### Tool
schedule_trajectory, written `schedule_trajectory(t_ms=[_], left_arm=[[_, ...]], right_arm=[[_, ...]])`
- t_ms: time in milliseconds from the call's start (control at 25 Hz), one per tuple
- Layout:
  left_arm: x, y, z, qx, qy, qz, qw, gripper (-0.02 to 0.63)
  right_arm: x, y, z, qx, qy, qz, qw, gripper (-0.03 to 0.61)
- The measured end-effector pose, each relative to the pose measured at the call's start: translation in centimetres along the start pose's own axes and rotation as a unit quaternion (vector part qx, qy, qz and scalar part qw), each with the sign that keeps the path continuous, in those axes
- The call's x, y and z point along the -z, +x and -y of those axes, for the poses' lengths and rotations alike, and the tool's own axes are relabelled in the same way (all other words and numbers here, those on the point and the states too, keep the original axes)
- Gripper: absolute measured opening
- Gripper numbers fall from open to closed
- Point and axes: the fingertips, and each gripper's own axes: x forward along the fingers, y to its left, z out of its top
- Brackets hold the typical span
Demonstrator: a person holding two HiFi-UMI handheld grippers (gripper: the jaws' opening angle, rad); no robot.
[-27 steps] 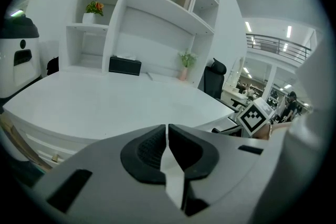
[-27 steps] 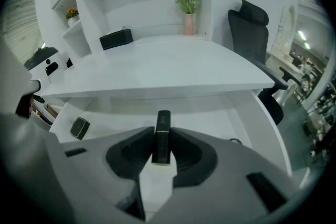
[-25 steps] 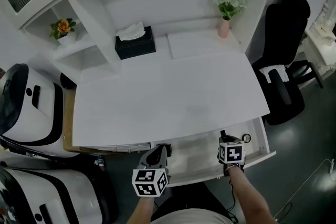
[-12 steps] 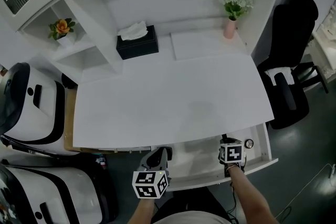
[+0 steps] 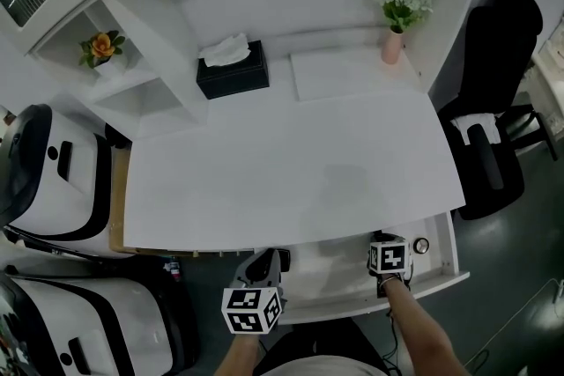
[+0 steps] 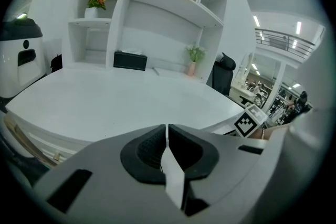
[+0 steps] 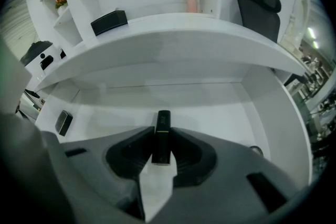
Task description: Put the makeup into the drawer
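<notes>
1. Right gripper [image 7: 161, 148]: jaws clamped on a black makeup stick [image 7: 163, 126], whose far end projects past the pads.
2. White drawer [image 7: 220, 107], open below the gripper; a small dark rectangular case [image 7: 64, 122] lies at its left and a small round item [image 7: 255, 150] at its right.
3. White desk top [image 7: 173, 39], overhanging the drawer.
4. On the desk top: a black box [image 7: 108, 22] and a pink vase of flowers [image 7: 191, 0].
5. Black chair [image 7: 262, 5], to the right of the desk.

White desk [image 5: 282, 163] with shelves [image 5: 145, 97]
Black chair [image 5: 493, 84] stands right of it on dark glossy floor [image 5: 529, 277]; ceiling lights [image 6: 256, 21] glow far right.
</notes>
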Motion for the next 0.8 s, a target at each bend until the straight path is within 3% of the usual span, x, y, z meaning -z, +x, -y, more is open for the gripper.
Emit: schedule_trajectory(t_ms=[800], left_arm=[[-0.6, 1.1, 1.0, -0.005, -0.001, -0.006, 1.0000, 0.018]], right_arm=[[0.6, 1.0, 0.1, -0.005, -0.001, 0.010, 1.000, 0.101]])
